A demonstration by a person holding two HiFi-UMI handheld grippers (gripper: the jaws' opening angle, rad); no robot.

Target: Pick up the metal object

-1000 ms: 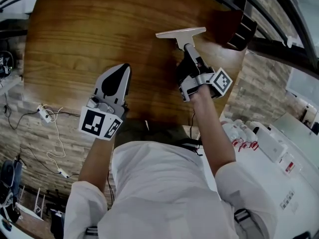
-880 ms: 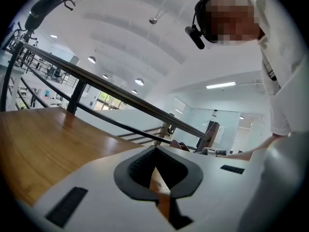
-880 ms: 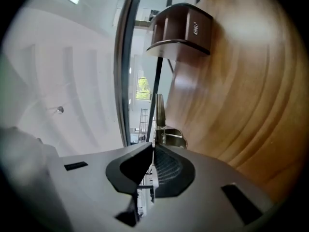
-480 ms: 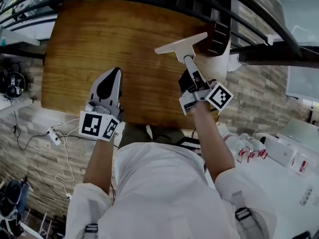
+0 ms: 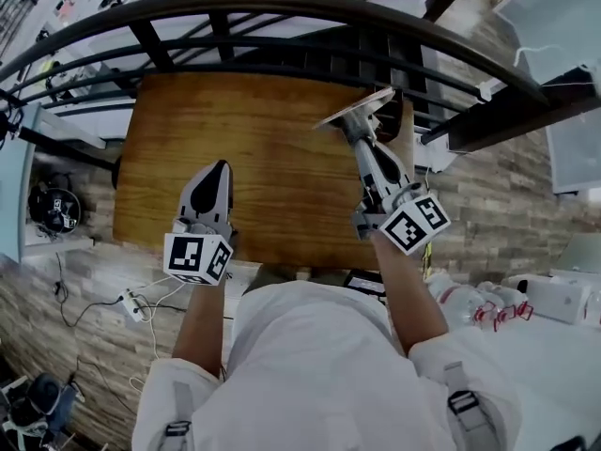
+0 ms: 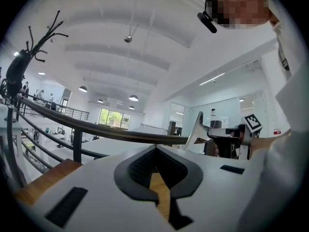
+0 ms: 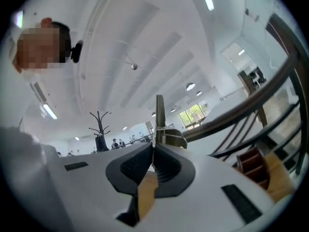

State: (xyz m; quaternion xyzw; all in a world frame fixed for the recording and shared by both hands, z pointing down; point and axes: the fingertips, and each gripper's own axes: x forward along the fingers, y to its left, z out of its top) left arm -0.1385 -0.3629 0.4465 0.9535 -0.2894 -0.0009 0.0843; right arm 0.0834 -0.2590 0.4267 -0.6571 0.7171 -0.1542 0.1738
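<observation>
Right gripper (image 5: 362, 137): jaws clamped on the stem of the metal object (image 5: 355, 107), held over the counter's far right corner.
Metal object: T-shaped, with its flat blade pointing away from the gripper.
Left gripper (image 5: 218, 169): jaws together and empty, above the near left edge.
Counter (image 5: 254, 130): wooden, with a dark railing (image 5: 282, 3) along its far edge.

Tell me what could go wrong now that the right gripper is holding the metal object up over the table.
The right gripper pinches the metal object only at its narrow end, with the wide head far out. It may twist or slip in the jaws and drop onto the table. In the head view the wide head also looks close to the dark railing and might knock it.
</observation>
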